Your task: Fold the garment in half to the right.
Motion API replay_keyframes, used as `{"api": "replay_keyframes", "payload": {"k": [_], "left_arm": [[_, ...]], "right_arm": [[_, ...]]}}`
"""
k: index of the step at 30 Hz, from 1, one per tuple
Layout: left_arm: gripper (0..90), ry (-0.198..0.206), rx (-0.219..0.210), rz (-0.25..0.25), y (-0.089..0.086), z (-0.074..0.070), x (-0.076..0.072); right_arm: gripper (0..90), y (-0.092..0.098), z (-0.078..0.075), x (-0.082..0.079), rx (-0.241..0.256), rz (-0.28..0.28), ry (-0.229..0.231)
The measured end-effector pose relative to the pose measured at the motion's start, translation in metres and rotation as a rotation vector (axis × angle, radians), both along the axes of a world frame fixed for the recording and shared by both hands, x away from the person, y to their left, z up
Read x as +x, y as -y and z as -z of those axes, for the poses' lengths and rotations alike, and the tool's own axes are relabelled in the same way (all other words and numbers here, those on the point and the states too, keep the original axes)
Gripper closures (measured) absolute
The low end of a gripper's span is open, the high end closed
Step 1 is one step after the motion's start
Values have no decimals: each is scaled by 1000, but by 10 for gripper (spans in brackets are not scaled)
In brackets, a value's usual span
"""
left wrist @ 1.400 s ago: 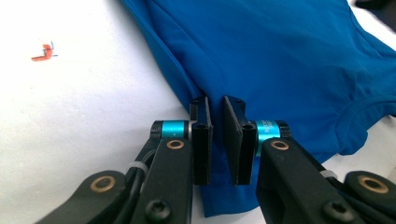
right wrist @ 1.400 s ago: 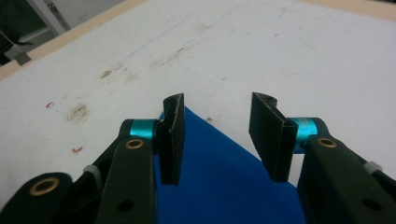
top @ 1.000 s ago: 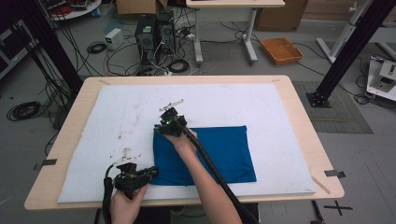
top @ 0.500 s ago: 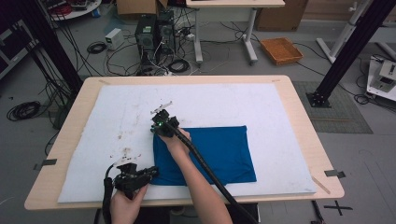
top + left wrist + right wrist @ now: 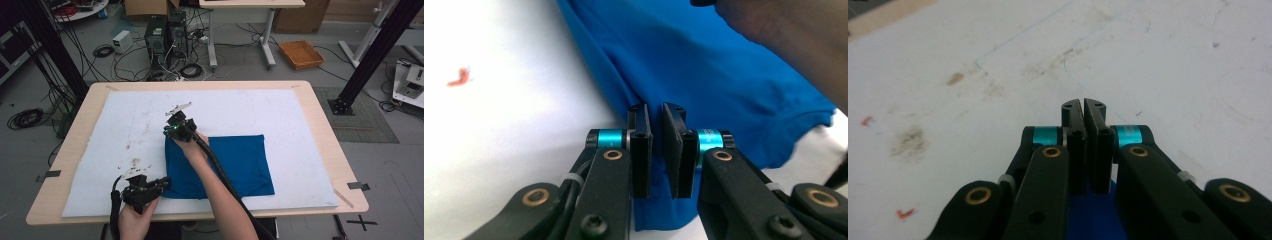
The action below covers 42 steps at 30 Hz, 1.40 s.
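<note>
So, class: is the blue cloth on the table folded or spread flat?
Folded: the blue cloth forms a neat rectangle, and a layered edge with a collar-like hem shows in the left gripper view.

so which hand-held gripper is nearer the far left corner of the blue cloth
Right. The right hand-held gripper sits at that corner of the blue cloth, jaws closed on it. The left hand-held gripper grips the near left corner.

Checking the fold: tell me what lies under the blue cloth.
The blue cloth lies on the white mat covering the table. Anything beneath its middle is hidden.
</note>
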<state>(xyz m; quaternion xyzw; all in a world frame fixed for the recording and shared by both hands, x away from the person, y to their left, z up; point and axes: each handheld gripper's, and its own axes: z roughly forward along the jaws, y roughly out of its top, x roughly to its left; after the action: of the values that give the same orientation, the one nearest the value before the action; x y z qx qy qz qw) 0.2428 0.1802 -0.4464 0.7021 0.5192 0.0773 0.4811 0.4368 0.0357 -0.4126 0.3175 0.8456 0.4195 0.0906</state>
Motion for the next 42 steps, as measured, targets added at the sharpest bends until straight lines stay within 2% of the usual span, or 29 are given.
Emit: {"api": "replay_keyframes", "payload": {"k": [2,4,9,12,17,23,32,42], "left_arm": [[823,18,9,10,5,-4,-1],[824,25,1,18,8,-7,-2],[824,43,-38,49,16,-17,-2],[824,51,-73,79,25,-25,0],[825,66,-108,139,53,-36,3],[825,74,-124,206,93,-39,13],[826,62,-132,279,154,-34,28],[828,34,-117,311,199,-20,39]], "right_arm": [[885,7,-6,-1,22,-8,4],[885,14,-12,-2,45,-8,5],[885,35,-24,-2,92,-11,-1],[885,52,-31,-1,98,-2,4],[885,88,-42,0,103,8,9],[885,130,-51,-2,107,34,23],[886,192,-47,0,83,95,25],[889,244,-34,0,47,175,21]]}}
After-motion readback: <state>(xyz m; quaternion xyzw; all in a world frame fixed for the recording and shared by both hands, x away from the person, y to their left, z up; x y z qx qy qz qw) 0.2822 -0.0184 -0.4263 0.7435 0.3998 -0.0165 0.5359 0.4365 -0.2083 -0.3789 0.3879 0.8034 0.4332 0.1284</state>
